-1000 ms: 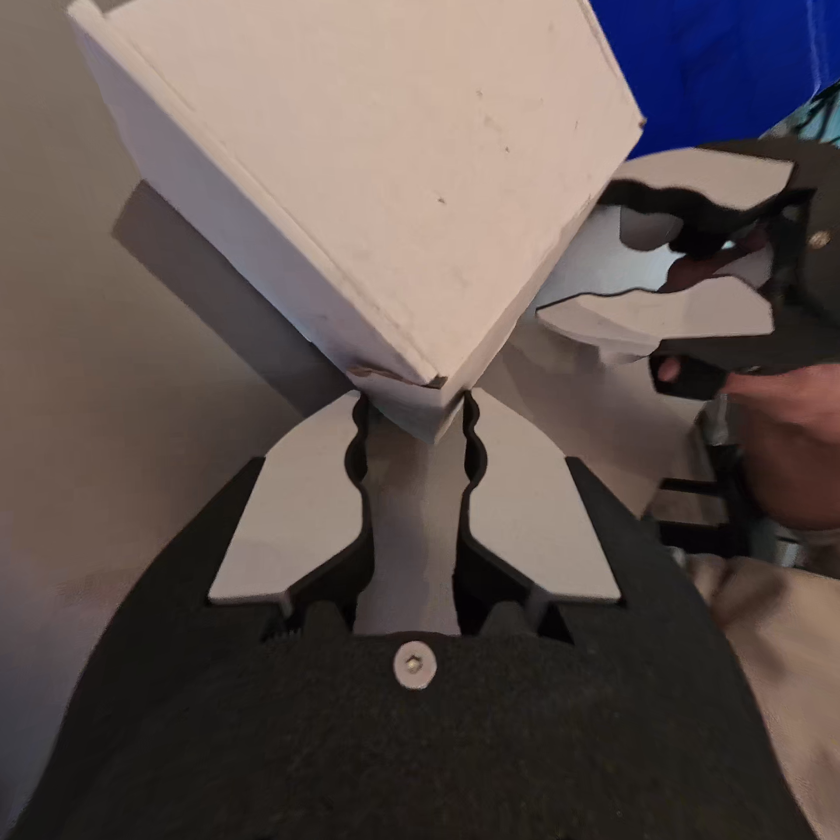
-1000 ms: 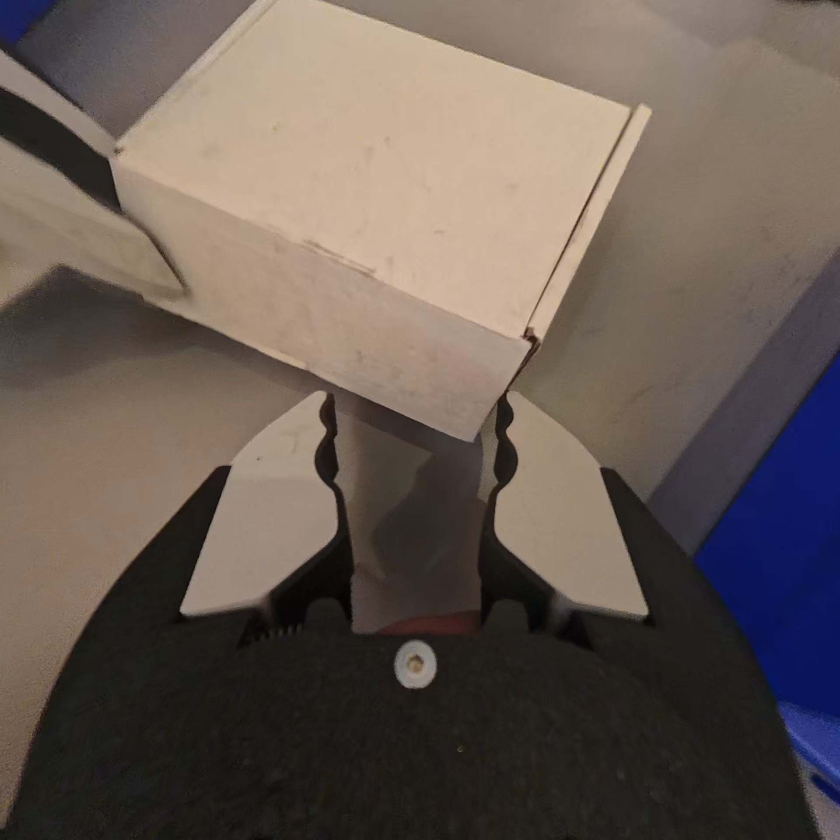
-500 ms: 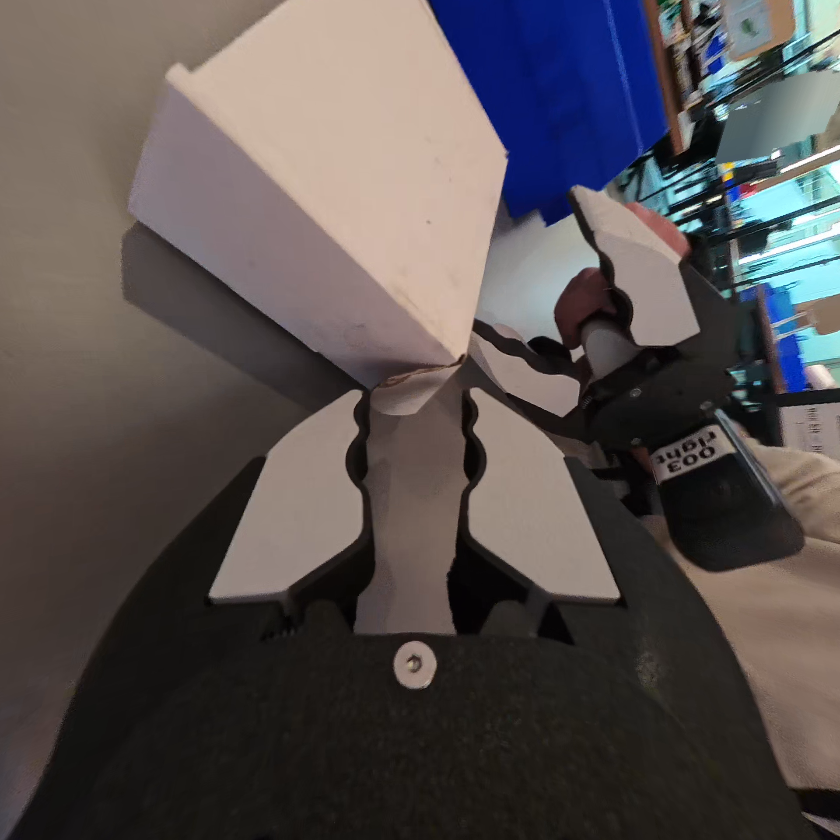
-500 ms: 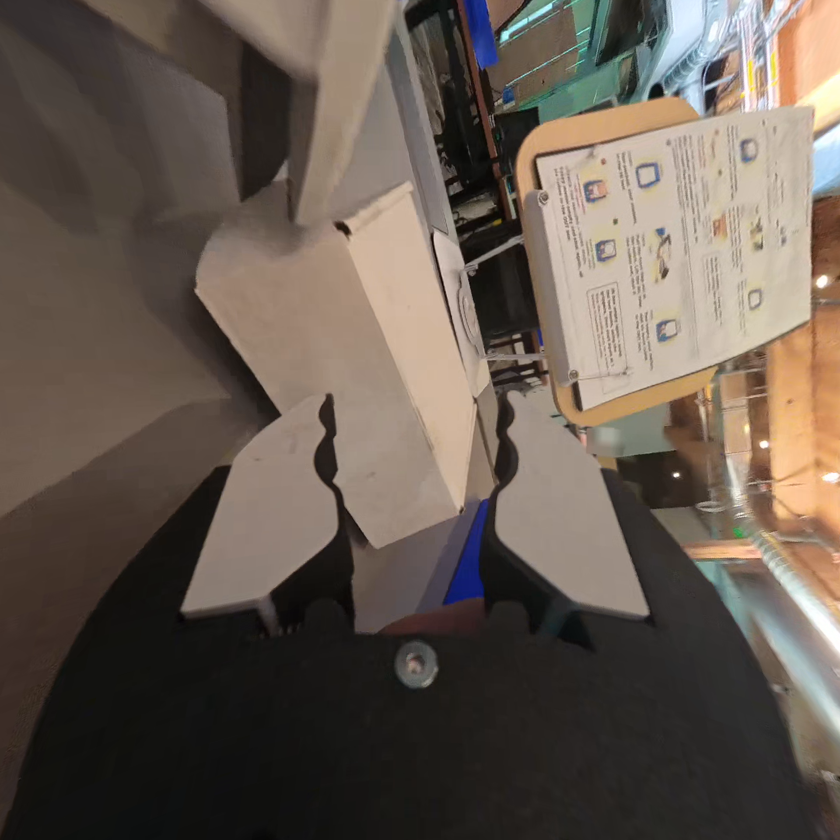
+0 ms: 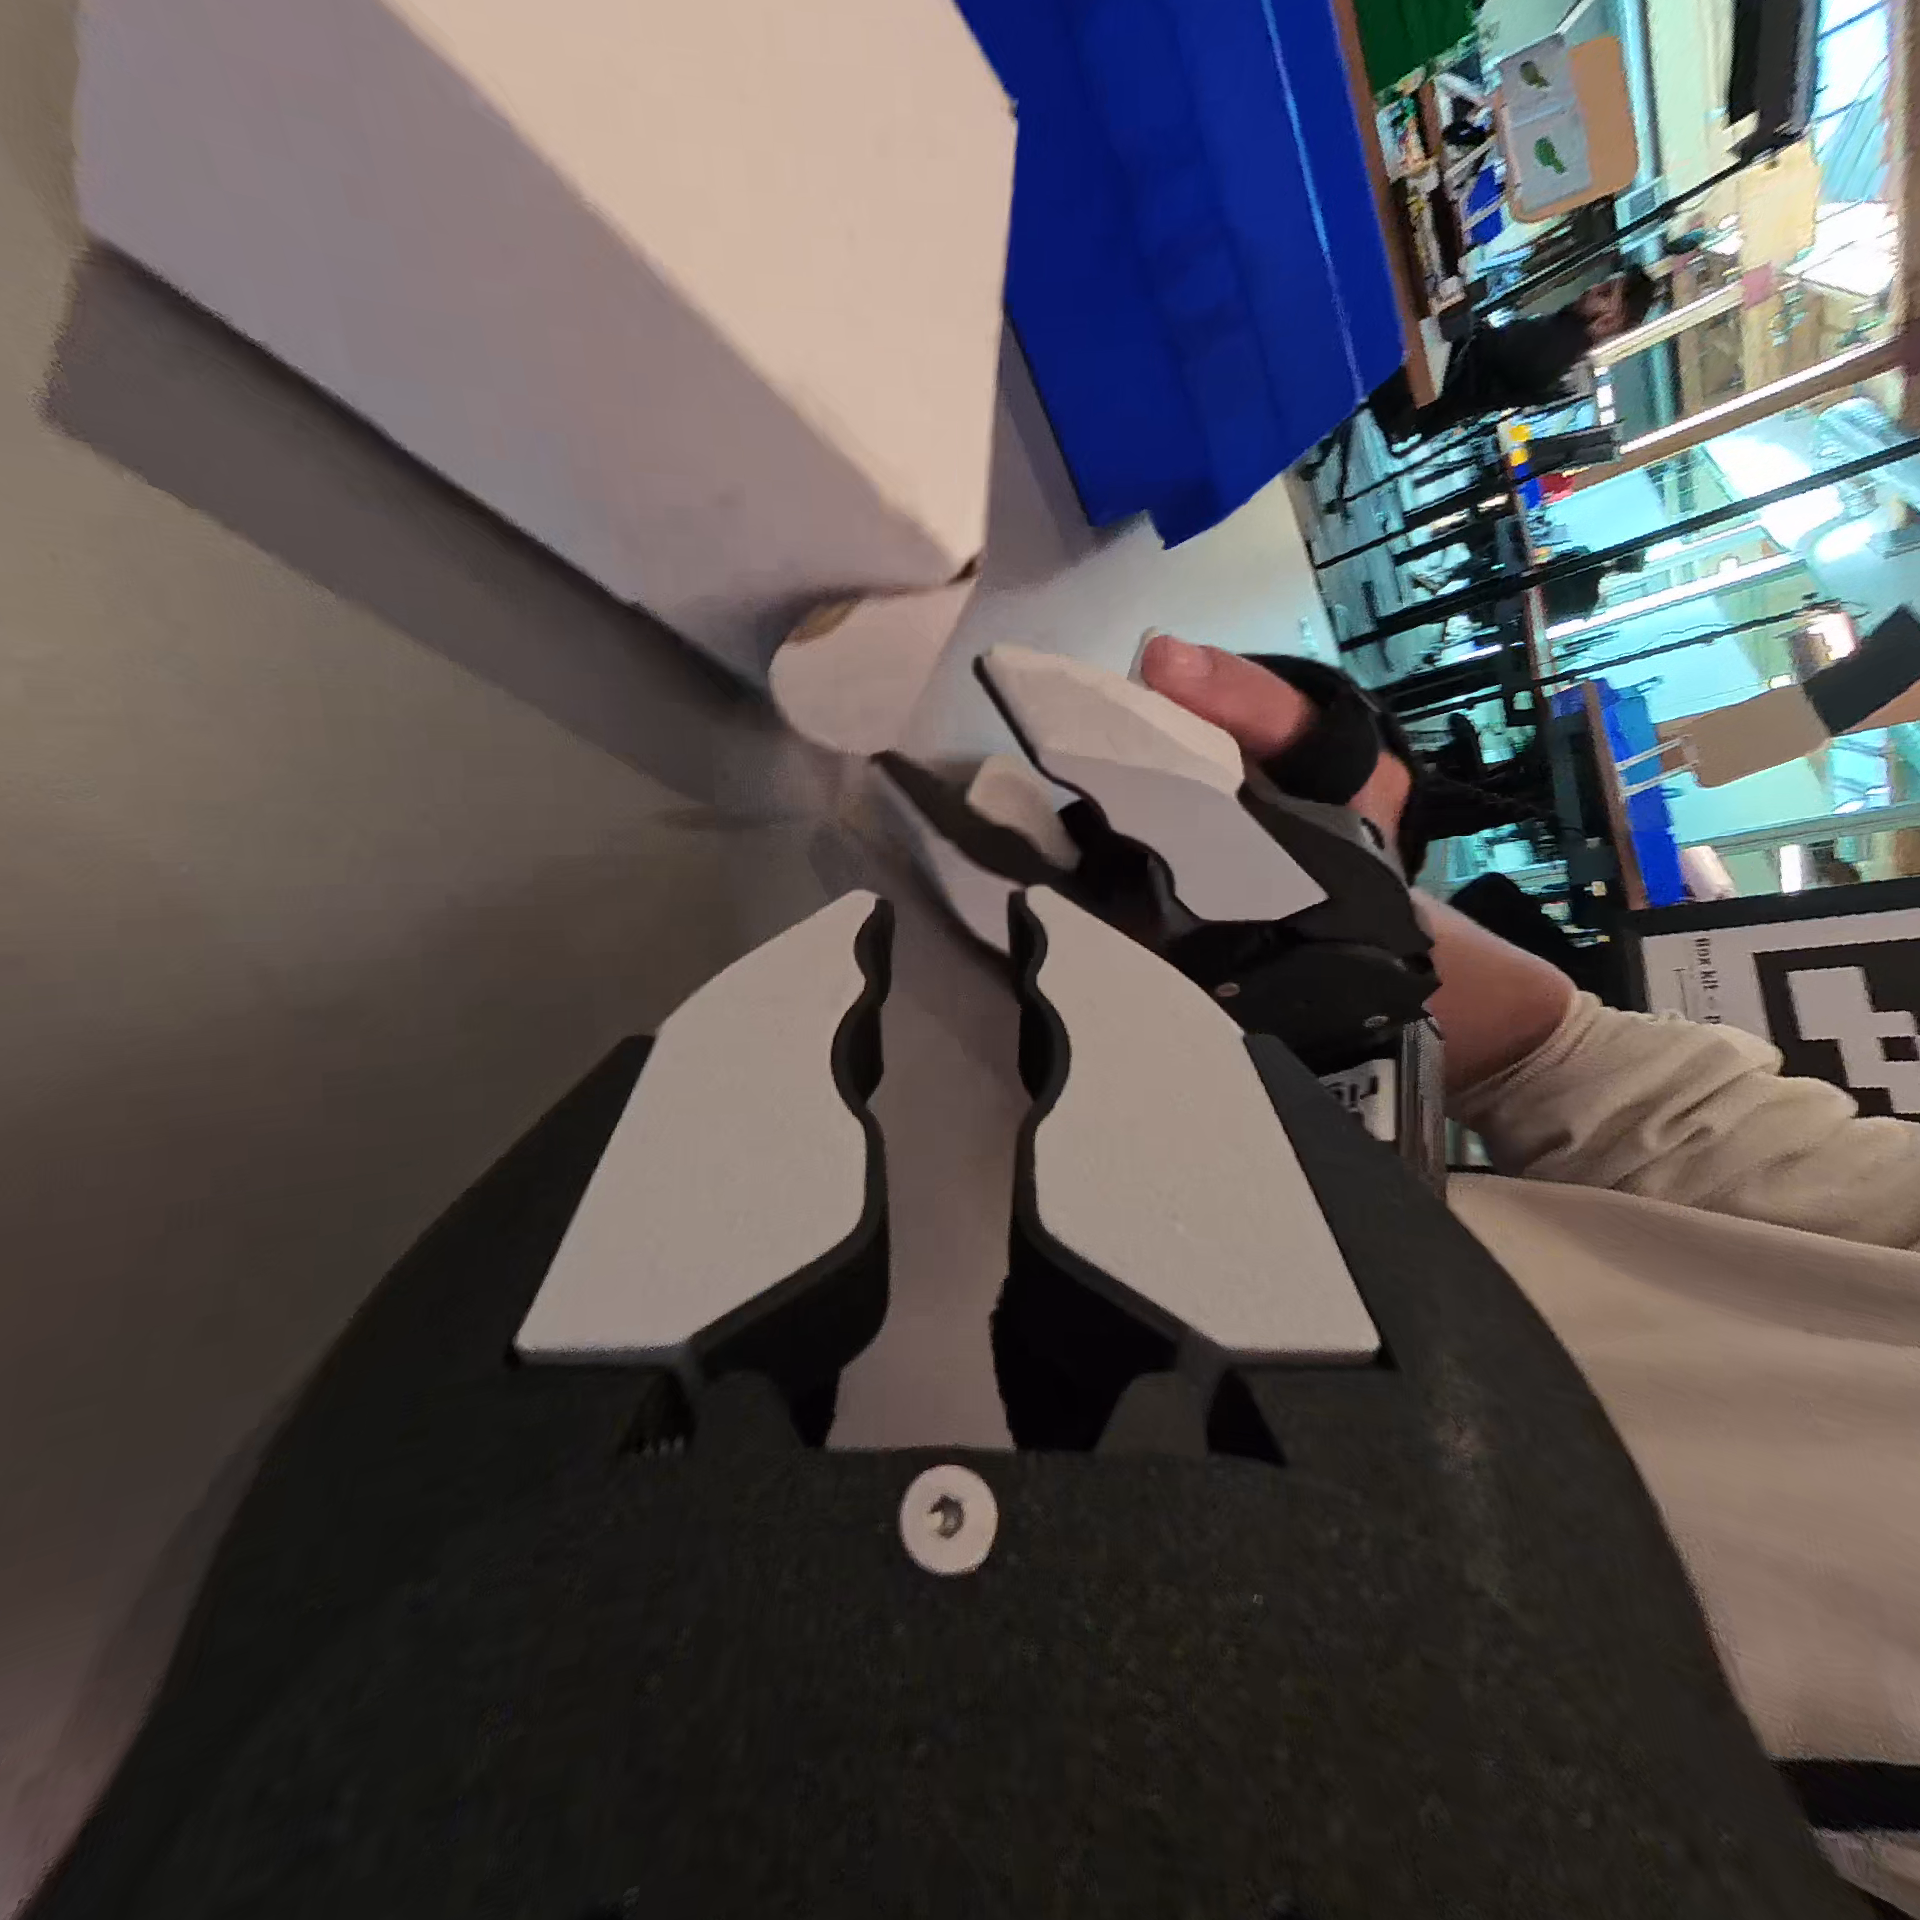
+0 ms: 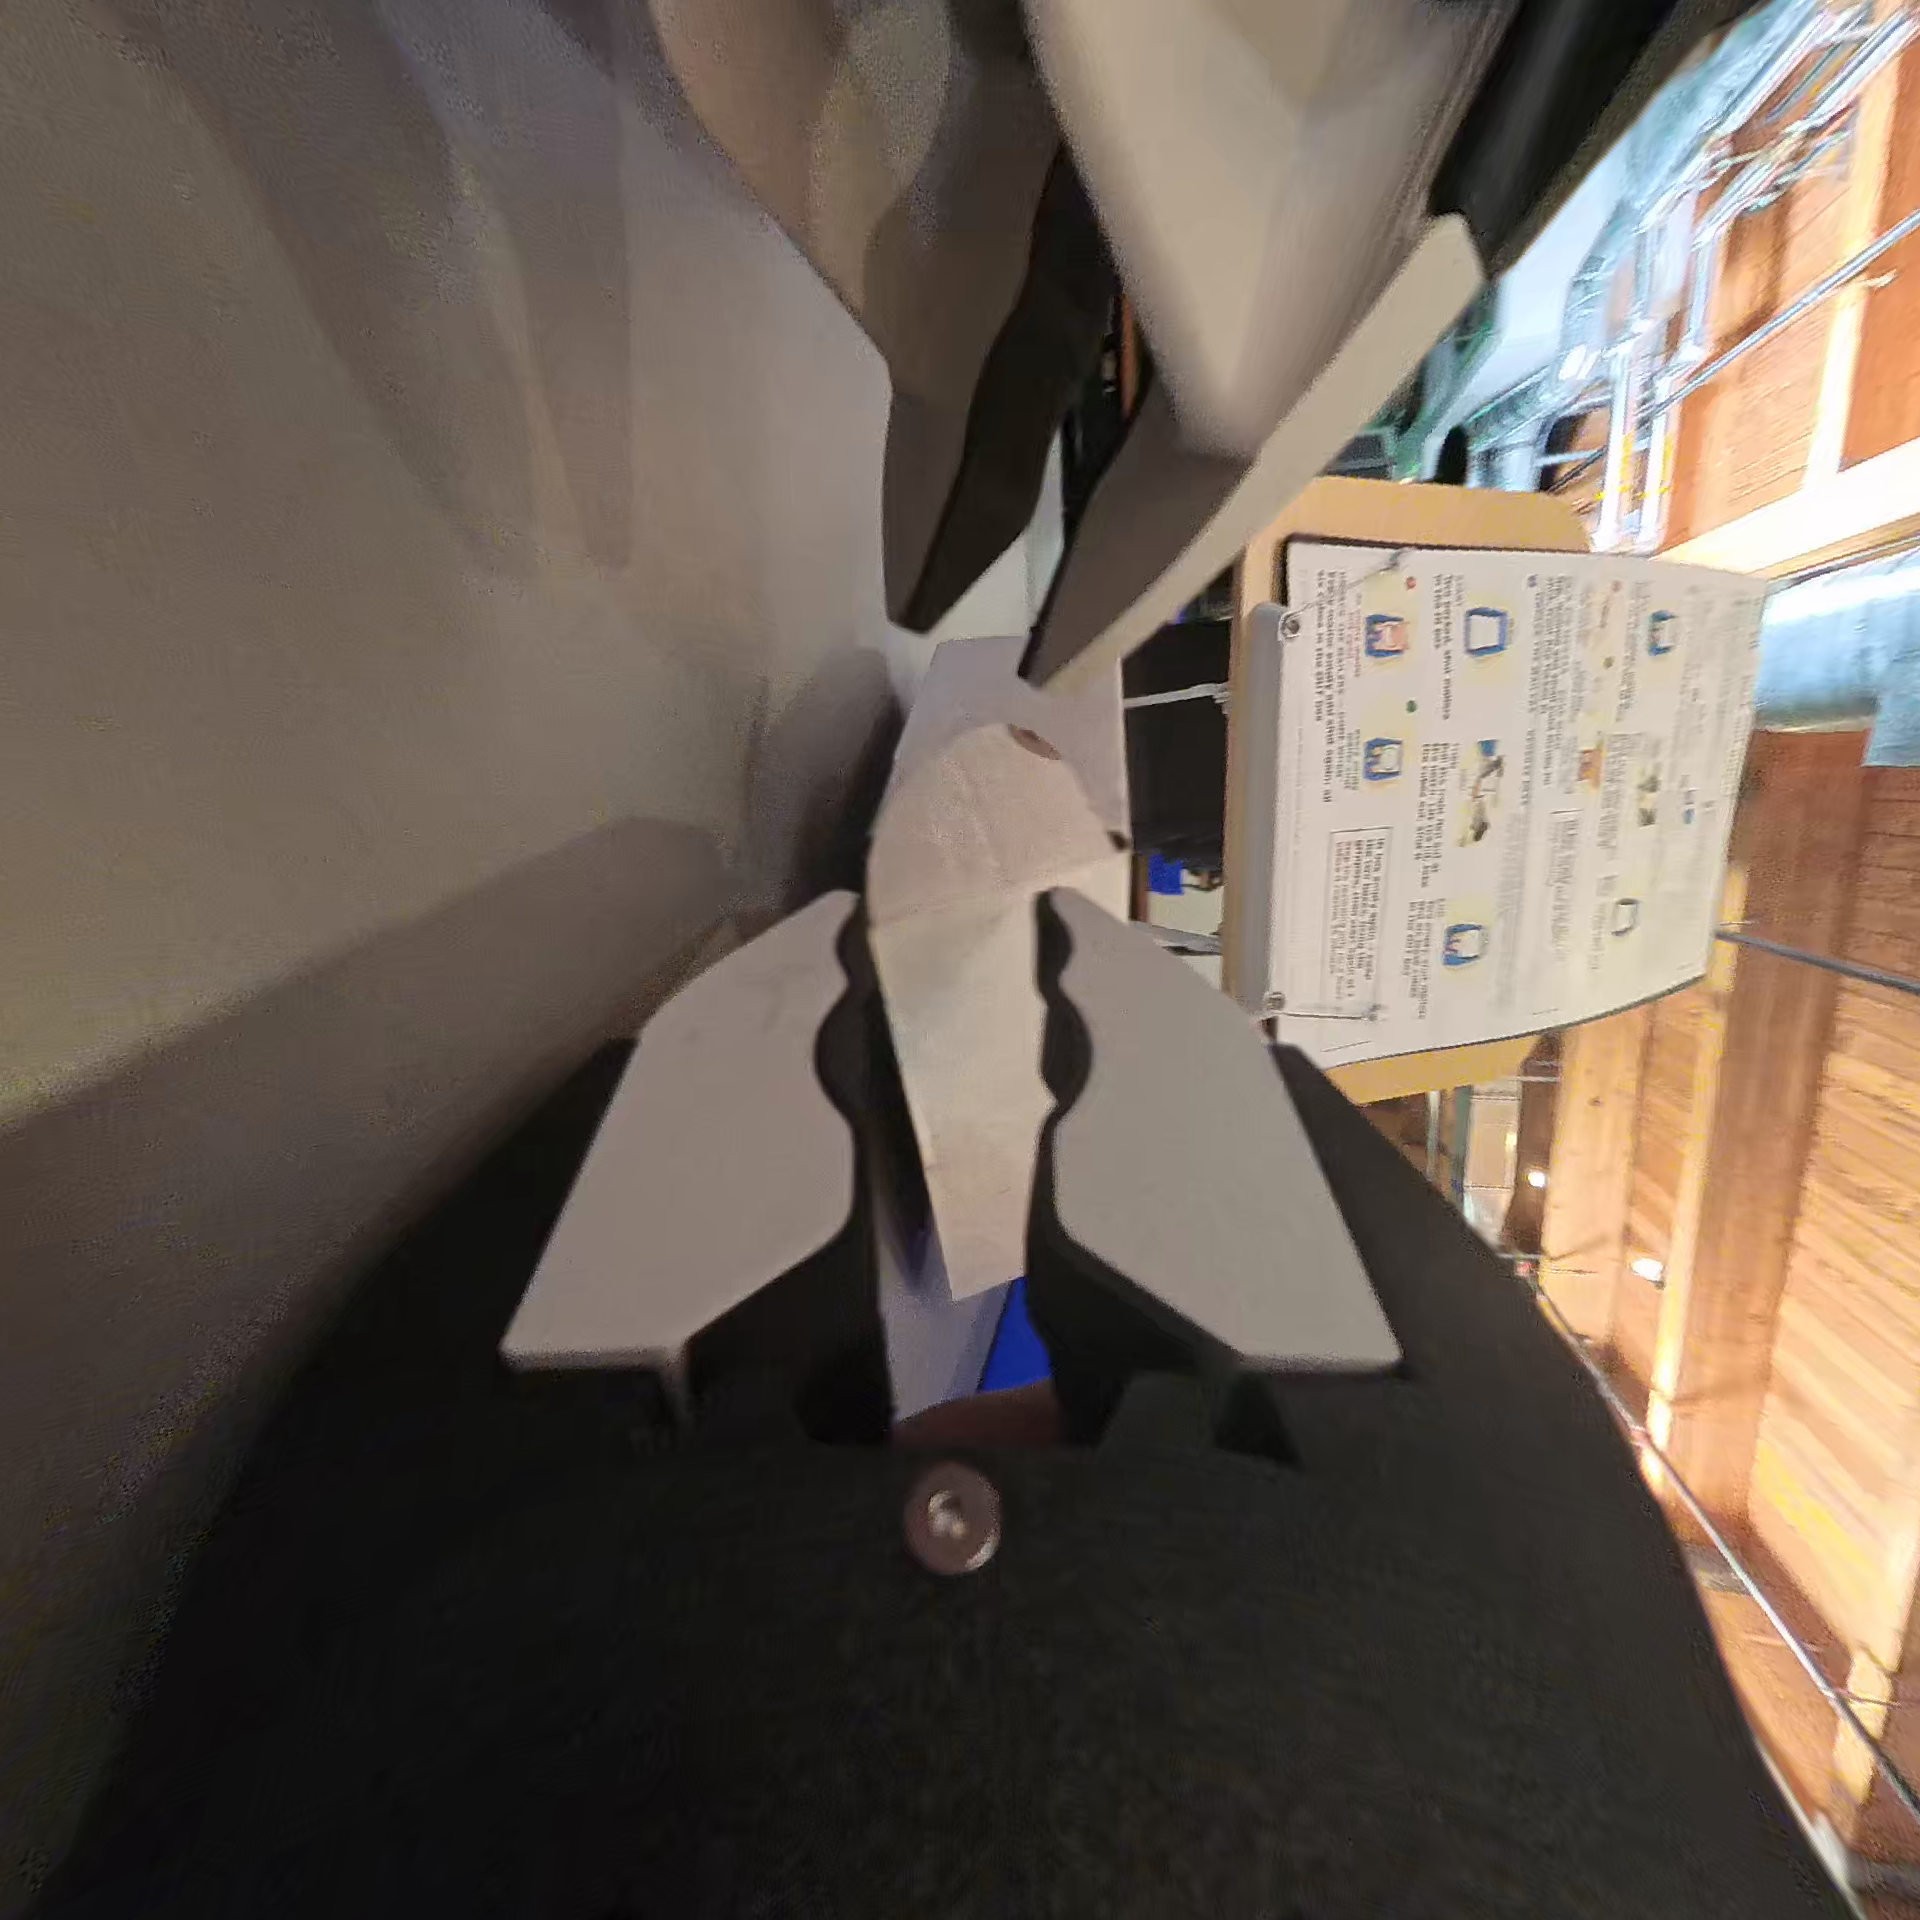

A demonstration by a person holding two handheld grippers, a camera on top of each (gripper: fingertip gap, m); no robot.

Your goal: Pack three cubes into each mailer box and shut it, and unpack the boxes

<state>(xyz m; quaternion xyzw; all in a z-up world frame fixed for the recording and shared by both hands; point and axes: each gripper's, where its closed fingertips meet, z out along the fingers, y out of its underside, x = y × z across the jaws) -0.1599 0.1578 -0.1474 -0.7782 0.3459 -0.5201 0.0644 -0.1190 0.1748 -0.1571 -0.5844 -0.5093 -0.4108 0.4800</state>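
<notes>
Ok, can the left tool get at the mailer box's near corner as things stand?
Probably not cleanly. The right tool lies across just ahead of the left tool, right at the near corner of the mailer box, and the left tool's jaws stand only narrowly apart.

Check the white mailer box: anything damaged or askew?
Yes. The mailer box is tipped up on one corner, and that corner looks crushed and frayed. The right gripper has a cardboard flap between its fingers.
</notes>
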